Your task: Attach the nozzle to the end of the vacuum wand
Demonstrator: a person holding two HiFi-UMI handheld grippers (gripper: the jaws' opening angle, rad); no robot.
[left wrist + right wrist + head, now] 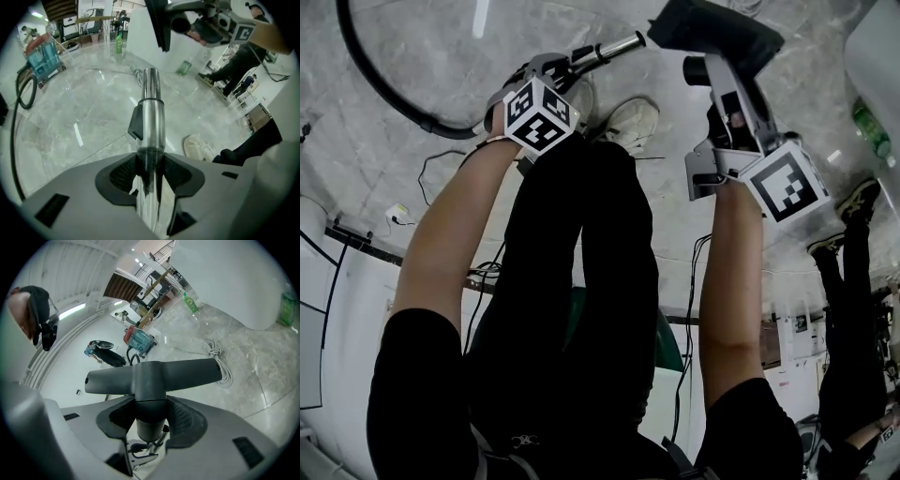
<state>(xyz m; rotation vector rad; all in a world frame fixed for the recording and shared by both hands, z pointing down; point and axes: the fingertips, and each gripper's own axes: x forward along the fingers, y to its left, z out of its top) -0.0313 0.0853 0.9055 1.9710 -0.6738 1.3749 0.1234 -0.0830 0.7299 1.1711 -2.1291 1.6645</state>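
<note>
Pinches the stiff, likely slippery metal wand (151, 117) with the left gripper (150, 185); clamps the light-looking, rigid nozzle (154, 376) by its neck with the right gripper (151, 420).

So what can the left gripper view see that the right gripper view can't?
Only the left gripper view: the shiny wand clamped in the left gripper, and a white shoe. Only the right gripper view: the whole T-shaped nozzle, pinched at its neck by the right gripper. Both: the marble floor and a green bottle.
</note>
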